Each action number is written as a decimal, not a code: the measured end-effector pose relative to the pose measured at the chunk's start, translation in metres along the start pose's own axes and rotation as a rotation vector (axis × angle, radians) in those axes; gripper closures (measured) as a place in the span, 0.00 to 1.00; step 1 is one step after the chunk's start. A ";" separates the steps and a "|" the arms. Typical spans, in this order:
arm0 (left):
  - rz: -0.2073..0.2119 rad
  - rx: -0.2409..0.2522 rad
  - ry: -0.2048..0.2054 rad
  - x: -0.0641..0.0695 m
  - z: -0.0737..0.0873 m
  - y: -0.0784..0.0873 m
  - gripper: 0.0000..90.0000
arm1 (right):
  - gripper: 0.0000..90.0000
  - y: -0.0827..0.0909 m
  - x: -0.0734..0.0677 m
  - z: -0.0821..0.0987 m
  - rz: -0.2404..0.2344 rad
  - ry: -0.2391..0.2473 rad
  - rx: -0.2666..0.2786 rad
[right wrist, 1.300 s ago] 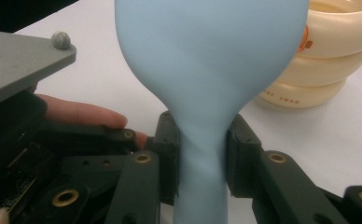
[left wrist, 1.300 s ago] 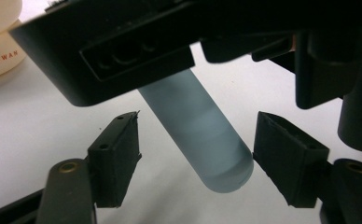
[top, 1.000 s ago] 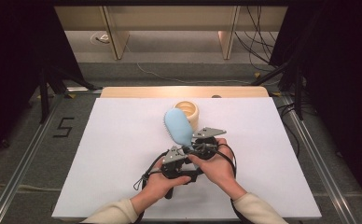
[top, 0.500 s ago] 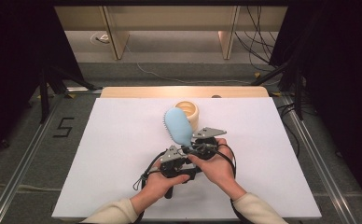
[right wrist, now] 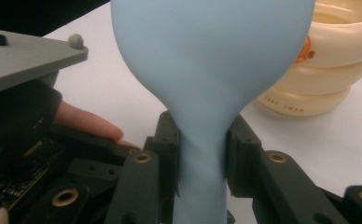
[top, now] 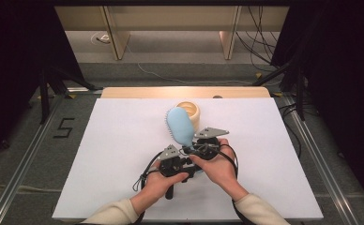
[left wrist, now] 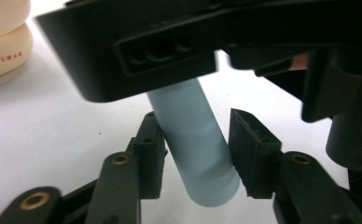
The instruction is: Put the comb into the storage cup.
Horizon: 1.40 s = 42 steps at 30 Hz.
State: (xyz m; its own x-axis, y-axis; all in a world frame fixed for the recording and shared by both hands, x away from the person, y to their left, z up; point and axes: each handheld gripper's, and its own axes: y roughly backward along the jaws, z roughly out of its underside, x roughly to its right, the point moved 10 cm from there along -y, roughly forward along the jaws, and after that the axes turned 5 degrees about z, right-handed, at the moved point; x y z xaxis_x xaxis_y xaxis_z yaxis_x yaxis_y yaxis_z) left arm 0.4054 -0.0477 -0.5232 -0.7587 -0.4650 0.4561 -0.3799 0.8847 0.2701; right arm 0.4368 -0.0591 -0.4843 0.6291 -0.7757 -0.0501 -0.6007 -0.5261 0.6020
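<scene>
A light blue hairbrush [top: 179, 126] stands tilted over the white table, head up and bristles to the left. My right gripper [top: 195, 146] is shut on its handle just below the head [right wrist: 212, 56], with both pads [right wrist: 167, 140] pressing on the neck. My left gripper [top: 182, 158] sits close beside it, lower on the handle [left wrist: 193, 140]. Its jaws have just been closing around the handle's end. The left pad [left wrist: 153, 144] touches it, and a thin gap shows at the other pad.
A cream ring-shaped container [top: 189, 110] stands just behind the brush head, close to both grippers [right wrist: 328, 70] [left wrist: 2, 42]. The white board [top: 119, 140] lies on a wooden table with a metal frame around it. Cables trail from the grippers toward the person.
</scene>
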 end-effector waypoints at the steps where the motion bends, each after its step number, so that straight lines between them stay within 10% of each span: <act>1: 0.001 0.002 0.008 0.000 0.000 0.000 0.65 | 0.78 0.000 0.000 0.000 -0.003 -0.001 0.003; 19: -0.028 -0.023 0.060 -0.007 -0.001 0.005 0.72 | 0.76 0.001 0.002 0.000 -0.024 -0.016 -0.008; 42: 0.070 0.012 0.155 0.002 -0.004 0.005 0.72 | 0.60 0.000 0.003 -0.001 -0.013 0.007 -0.011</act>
State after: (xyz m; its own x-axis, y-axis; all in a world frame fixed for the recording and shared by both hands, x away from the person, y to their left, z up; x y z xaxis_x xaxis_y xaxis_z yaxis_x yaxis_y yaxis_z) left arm 0.4042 -0.0447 -0.5172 -0.6934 -0.4004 0.5991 -0.3354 0.9152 0.2234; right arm 0.4394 -0.0612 -0.4833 0.6407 -0.7661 -0.0522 -0.5871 -0.5325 0.6098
